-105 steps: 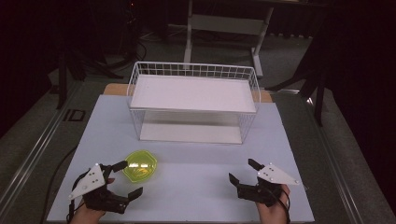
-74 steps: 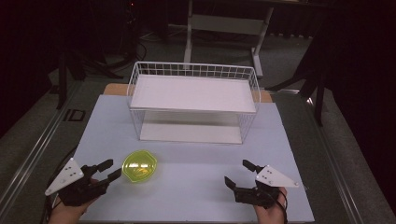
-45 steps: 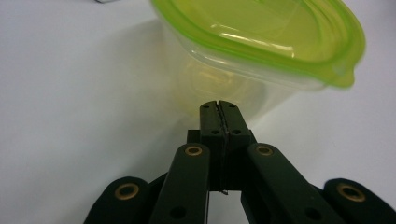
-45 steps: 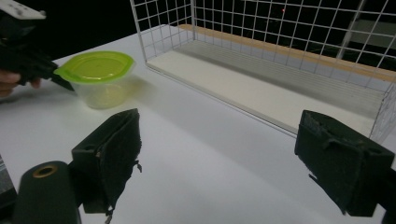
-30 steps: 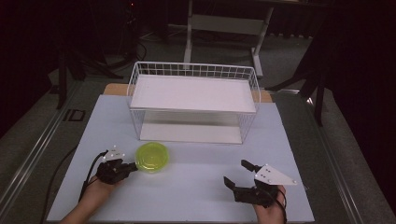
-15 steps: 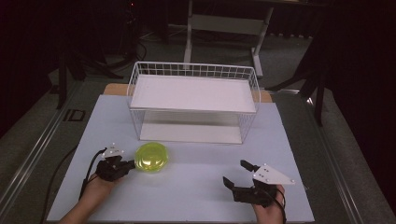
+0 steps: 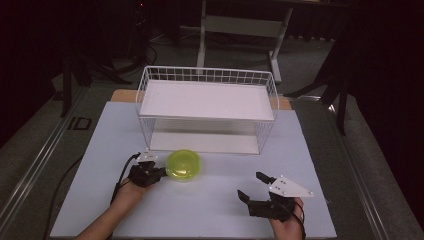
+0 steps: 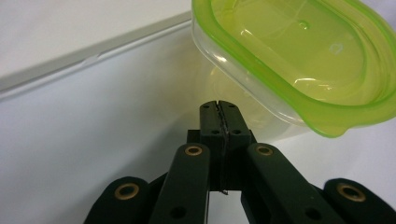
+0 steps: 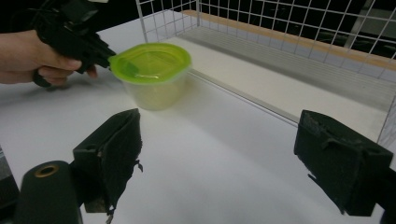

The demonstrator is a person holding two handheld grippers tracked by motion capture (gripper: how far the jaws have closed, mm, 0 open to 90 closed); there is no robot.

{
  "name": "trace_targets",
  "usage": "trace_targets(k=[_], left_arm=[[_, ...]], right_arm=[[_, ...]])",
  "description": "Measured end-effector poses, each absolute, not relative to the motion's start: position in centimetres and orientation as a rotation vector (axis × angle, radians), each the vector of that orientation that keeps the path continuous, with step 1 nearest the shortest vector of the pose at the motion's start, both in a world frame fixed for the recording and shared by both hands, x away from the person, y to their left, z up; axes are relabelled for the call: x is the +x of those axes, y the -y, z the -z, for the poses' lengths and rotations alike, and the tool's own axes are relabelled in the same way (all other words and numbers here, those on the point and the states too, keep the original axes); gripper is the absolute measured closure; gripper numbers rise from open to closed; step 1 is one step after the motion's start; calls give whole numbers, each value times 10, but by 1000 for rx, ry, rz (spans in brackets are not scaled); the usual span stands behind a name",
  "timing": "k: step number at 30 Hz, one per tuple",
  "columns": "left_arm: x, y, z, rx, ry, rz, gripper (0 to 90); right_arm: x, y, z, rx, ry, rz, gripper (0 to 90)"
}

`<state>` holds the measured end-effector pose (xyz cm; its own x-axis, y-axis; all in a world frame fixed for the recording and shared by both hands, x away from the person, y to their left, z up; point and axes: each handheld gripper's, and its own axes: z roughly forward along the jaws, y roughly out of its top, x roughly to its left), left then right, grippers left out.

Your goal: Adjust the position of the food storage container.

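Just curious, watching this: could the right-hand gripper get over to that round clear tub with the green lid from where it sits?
Probably yes. The right gripper has its jaws open, and bare white tabletop lies between it and the green-lidded clear plastic tub. The left gripper, jaws shut, is already at the tub's far side.

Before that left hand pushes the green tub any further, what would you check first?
1. Left gripper jaws shut: ok, they meet with nothing between them.
2. Jaw tips against the tub: cannot tell; they sit right by its wall under the green lid, contact unclear.
3. Tub upright, lid on: ok.
4. Path toward the wire rack: ok, bare table between the tub and the lower shelf.
5. Right gripper out of the way: ok, jaws open, off to the side.
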<state>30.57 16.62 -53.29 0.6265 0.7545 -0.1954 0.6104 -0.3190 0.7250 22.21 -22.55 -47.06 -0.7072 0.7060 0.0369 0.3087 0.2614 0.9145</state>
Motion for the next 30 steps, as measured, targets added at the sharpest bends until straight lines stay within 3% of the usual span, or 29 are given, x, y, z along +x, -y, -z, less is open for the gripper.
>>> trace_targets(k=[17, 30], left_arm=[[325, -112, 541, 2064, -1004, -176, 900], [319, -118, 535, 2023, -1008, -177, 900]], right_arm=[[222, 227, 471, 918, -2162, -1435, 148], [221, 226, 470, 920, -2172, -1461, 149]])
